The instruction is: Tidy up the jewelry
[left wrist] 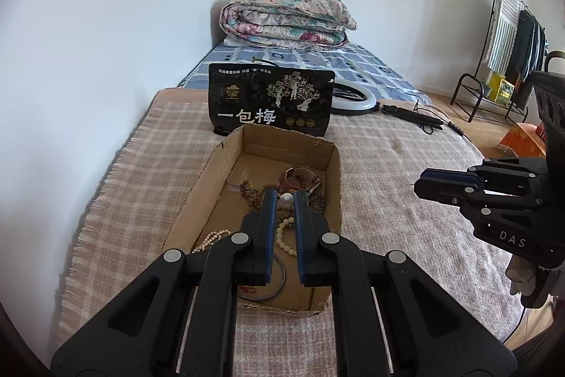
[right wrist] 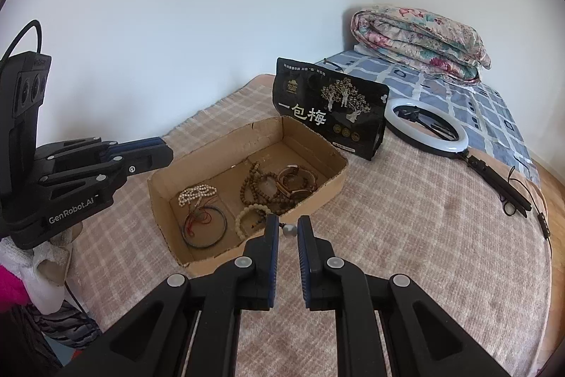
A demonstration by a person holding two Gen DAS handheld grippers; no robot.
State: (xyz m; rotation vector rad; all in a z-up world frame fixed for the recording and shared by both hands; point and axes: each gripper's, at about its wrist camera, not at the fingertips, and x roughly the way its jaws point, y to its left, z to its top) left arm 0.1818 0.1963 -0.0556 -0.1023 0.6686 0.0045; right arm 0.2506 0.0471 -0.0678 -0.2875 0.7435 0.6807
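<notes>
Left view alone shows a clothes rack [left wrist: 508, 34]. Both the left gripper [left wrist: 285, 196] and the right gripper [right wrist: 287, 223] are clenched, holding nothing. Jewelry [right wrist: 268, 189] lies in the box [right wrist: 328, 189] on the bed's blanket [right wrist: 406, 218], just beyond both tips.

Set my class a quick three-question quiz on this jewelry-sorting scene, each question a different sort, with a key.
1. True or false: the black pouch stands just beyond the cardboard box.
2. Which lies inside the box? A) ring light B) blue bangle C) folded quilt
3. What does the box rest on?
Key: 1 true; 2 B; 3 the checked blanket.
</notes>
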